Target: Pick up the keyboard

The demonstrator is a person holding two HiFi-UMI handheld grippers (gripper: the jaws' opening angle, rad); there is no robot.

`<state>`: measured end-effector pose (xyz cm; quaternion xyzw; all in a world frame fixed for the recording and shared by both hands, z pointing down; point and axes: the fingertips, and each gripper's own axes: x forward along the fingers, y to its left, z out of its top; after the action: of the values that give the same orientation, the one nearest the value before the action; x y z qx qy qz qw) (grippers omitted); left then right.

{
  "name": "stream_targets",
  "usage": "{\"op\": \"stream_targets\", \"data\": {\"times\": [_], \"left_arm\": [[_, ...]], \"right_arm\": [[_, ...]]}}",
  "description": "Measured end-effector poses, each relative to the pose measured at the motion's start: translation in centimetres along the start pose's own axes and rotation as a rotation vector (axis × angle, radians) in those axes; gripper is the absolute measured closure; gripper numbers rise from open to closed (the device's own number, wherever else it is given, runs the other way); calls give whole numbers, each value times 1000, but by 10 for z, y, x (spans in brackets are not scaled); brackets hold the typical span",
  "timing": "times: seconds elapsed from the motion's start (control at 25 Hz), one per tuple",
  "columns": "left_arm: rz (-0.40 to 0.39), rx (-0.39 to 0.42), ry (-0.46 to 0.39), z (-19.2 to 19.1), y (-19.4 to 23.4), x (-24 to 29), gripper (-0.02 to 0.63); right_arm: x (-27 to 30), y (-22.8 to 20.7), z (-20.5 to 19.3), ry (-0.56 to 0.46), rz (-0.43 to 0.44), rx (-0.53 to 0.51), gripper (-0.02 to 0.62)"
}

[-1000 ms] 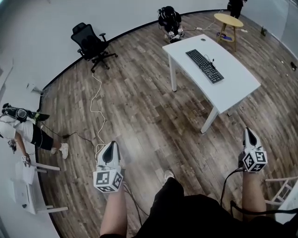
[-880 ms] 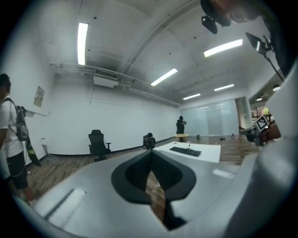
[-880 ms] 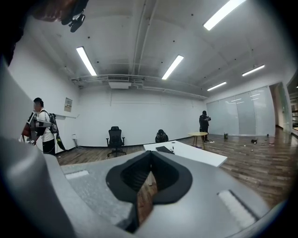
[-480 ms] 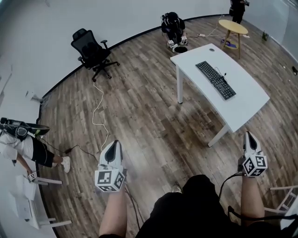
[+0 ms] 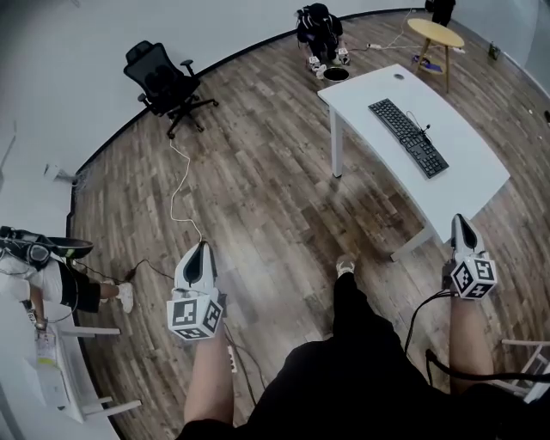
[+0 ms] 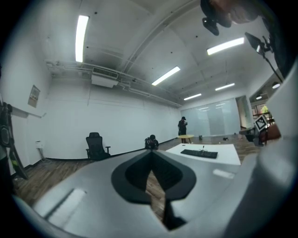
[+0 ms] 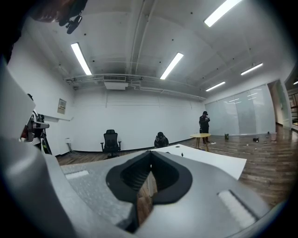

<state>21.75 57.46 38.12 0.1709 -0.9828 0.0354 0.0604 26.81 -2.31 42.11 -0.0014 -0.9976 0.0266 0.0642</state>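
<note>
The left claw (image 5: 200, 249) and right claw (image 5: 462, 220) are both held low at the person's sides, each pressed fully shut with nothing in it. That looks like the first likely slip: a shut claw reaching the keyboard (image 5: 409, 137) would only shove it along, so the tips must part before contact.

On the wood floor (image 5: 275, 206) at about 11 o'clock a white cable (image 5: 178, 193) snakes away. It lies off the direct path, but a step to that side could catch it.

At about 1 o'clock stands the white surface (image 5: 468, 172), well apart from both claws, so the approach seems not yet finished. The keyboard lies flat on it, slantwise, toward its far half. It is long and thin, so a pinch at one end may let the other end sag or twist free. A thin wire seems to rise beside it, and that could drag if it is attached — too small to tell.

Beyond, a black office chair (image 5: 163, 82) sits at 11 o'clock by the curved white wall. A crouching person (image 5: 320, 26) is at 12, and a round wooden stool (image 5: 435, 33) at 1. Another person (image 5: 51, 275) is at the far 9 o'clock edge.
</note>
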Motion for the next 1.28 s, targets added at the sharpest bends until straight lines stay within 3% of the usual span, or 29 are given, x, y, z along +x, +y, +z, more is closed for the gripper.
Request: {"op": "stream_targets", "data": {"times": [0.28, 0.6, 0.92, 1.28], "left_arm": [[24, 3, 30, 9, 27, 61, 601], [37, -4, 36, 38, 39, 169, 601], [-12, 40, 16, 85, 26, 285, 601], [-121, 90, -6, 99, -11, 371, 601]], "right_arm": [[73, -18, 13, -15, -39, 19, 594], [171, -52, 36, -2, -56, -1, 594], [258, -89, 63, -56, -71, -16, 594], [289, -118, 60, -63, -114, -23, 594]]}}
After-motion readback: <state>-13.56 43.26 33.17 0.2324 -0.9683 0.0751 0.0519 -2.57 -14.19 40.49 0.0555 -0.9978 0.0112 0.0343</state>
